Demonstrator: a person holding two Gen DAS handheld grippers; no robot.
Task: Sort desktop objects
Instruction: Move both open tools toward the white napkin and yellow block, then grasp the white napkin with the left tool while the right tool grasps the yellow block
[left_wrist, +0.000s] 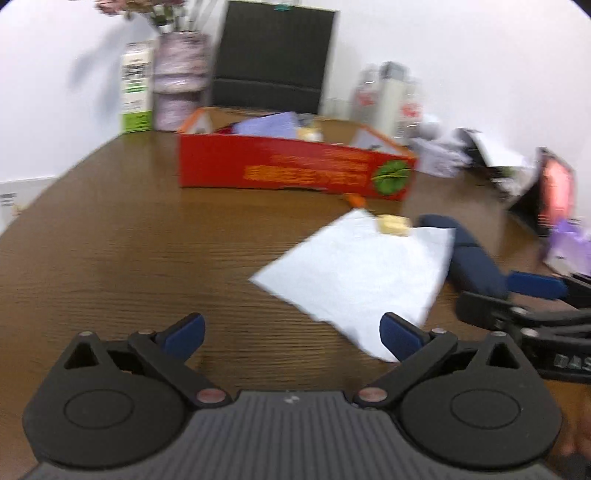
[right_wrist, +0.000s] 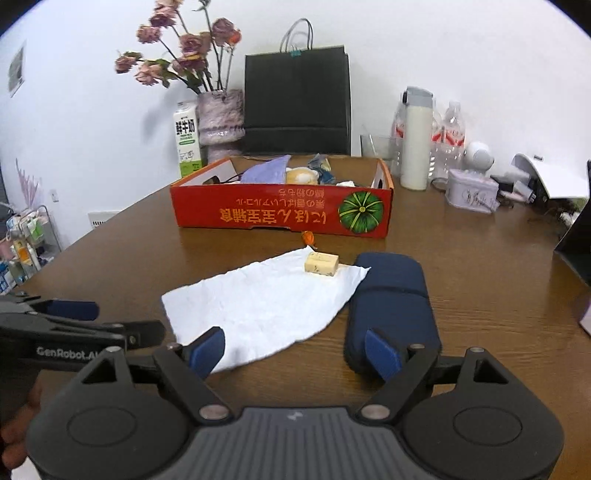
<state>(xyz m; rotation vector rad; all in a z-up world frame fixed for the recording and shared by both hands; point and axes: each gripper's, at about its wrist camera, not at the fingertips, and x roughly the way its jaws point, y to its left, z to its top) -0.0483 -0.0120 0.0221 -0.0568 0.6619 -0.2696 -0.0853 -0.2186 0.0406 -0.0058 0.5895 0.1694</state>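
Two grippers, both with jaws spread wide and nothing between them. The left gripper (left_wrist: 291, 336) hangs over bare table (left_wrist: 129, 240), its right pad just over the near edge of the white tissue (right_wrist: 258, 306). The right gripper (right_wrist: 295, 350) sits low over the near end of the navy case (right_wrist: 391, 295), one pad over the case, the other over the tissue's near edge. Can't tell if either pad actually touches anything.

Stuff left on the desk: the tissue lies flat mid-table, with a small cream block (right_wrist: 321, 264) resting on its far corner. The case lies just right of the tissue, touching its edge. A tiny orange thing (right_wrist: 308, 238) sits between the block and the red box (right_wrist: 280, 214).

That box stands behind them with its top open, and already has a purple sheet, something yellowish and a few wrappers inside. Behind it: milk carton (right_wrist: 188, 140), vase (right_wrist: 221, 118) of flowers, black bag (right_wrist: 297, 99), bottles off to the right. The left view is pretty blurred.
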